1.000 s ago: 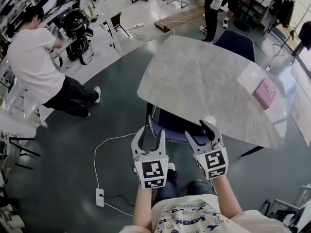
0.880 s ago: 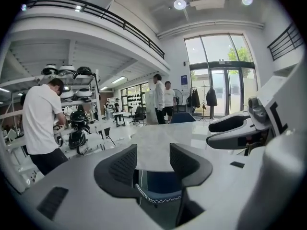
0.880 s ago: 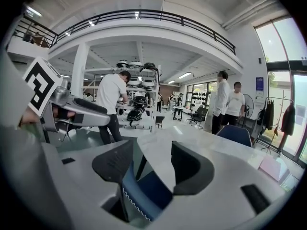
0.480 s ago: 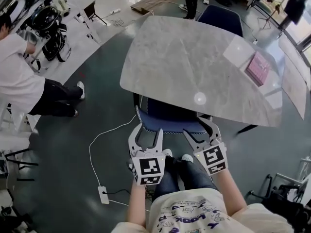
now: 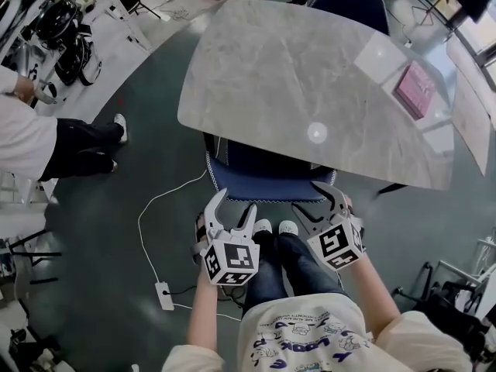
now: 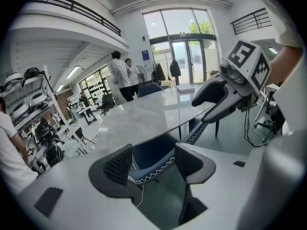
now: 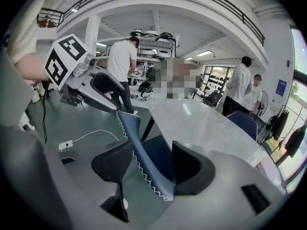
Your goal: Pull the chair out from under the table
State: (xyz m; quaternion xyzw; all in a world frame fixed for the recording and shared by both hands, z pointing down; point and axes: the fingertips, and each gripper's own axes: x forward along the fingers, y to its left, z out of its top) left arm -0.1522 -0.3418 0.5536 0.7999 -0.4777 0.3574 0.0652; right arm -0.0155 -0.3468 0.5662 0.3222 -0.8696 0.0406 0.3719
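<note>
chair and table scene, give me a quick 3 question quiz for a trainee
1. True or false: the blue chair sits partly under the table.
2. What stands between the right tool's jaws? A the chair's back edge; B a power strip; C a cable.
3. Fill in: the flat item on the table is ____ in colour.
Key: 1 true. 2 A; the jaws stand apart, not pressing it. 3 pink.
</note>
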